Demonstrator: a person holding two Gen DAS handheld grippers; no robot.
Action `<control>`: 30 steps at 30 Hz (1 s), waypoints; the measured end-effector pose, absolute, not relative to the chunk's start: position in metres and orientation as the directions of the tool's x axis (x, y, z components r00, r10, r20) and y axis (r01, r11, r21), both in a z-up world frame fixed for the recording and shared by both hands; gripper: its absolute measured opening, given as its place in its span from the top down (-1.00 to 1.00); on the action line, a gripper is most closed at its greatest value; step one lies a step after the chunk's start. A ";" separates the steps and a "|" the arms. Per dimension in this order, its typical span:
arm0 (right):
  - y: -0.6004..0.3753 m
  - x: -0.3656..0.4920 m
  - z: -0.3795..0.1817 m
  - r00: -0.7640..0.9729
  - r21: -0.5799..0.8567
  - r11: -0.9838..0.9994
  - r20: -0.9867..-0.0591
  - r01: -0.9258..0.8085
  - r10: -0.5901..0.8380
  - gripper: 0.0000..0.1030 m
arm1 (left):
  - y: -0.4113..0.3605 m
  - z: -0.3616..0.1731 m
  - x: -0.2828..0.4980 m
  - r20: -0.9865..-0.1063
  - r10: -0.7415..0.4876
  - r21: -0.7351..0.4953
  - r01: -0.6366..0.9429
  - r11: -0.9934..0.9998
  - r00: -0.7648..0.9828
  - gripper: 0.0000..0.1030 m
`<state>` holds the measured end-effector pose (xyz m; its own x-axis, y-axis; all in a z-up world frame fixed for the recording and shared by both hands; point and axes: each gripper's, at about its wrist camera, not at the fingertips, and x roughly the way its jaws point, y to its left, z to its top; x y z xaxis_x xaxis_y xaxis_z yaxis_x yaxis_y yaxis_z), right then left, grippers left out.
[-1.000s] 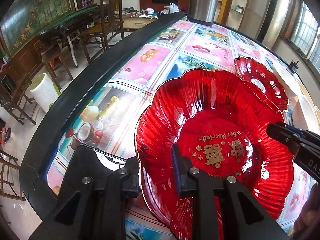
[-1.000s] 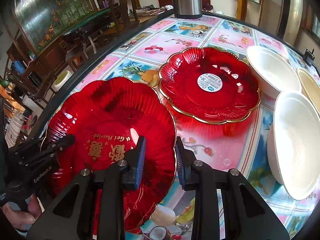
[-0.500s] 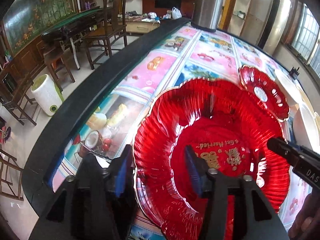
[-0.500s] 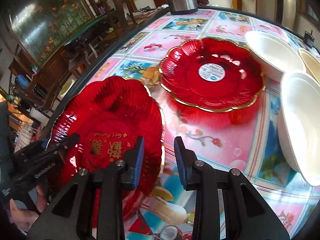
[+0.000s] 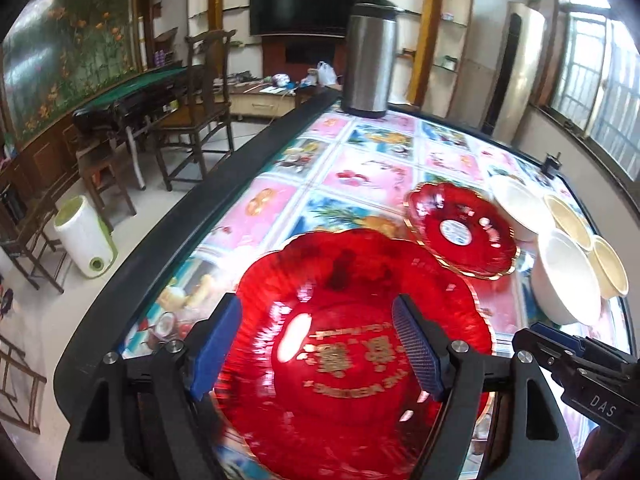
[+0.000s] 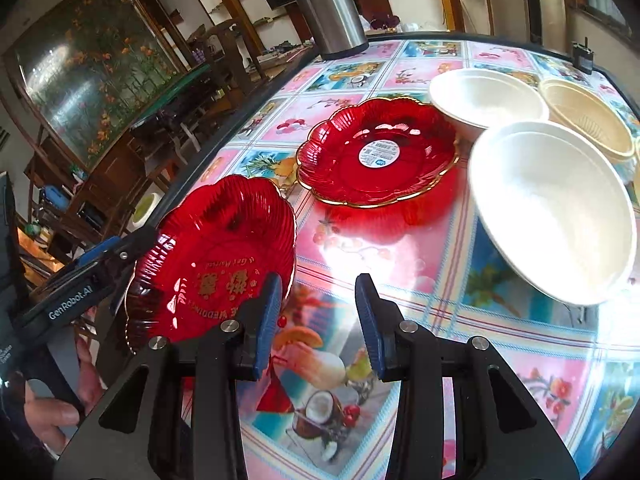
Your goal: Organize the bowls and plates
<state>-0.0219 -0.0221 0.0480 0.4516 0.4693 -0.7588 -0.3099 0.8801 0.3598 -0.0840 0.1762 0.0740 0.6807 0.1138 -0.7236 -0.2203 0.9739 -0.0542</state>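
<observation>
The left tool (image 5: 316,344) had spread wide, releasing the gold-lettered red plate (image 6: 216,264) at the table's (image 6: 400,248) left edge; the right tool (image 6: 316,320) gaped empty, so stacking remained undone.

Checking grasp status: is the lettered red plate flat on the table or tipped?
Tipped. In the right wrist view the lettered red plate stands steeply tilted, its left rim meeting the left gripper; the other red plate lies flat.

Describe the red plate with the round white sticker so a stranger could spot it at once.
Start at the tall steel thermos at the far end of the fruit-print tablecloth and come toward the cameras. The red scalloped gold-rimmed plate lies flat left of the white bowls. Unlike the other red plate with gold lettering, it has a white centre sticker.
</observation>
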 end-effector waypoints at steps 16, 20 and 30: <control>-0.083 -0.052 0.064 0.526 0.385 0.895 -0.725 -0.225 0.444 0.02 | 0.094 0.077 -0.082 -0.711 -0.003 -0.040 -0.036 0.999 0.703 -0.51; -0.089 -0.053 0.063 0.532 0.390 0.897 -0.725 -0.207 0.438 0.02 | 0.088 0.078 -0.080 -0.709 0.000 -0.032 -0.032 0.999 0.706 -0.51; -0.089 -0.051 0.056 0.520 0.398 0.898 -0.736 -0.188 0.435 0.02 | 0.085 0.075 -0.074 -0.716 0.008 -0.022 -0.034 0.999 0.698 -0.51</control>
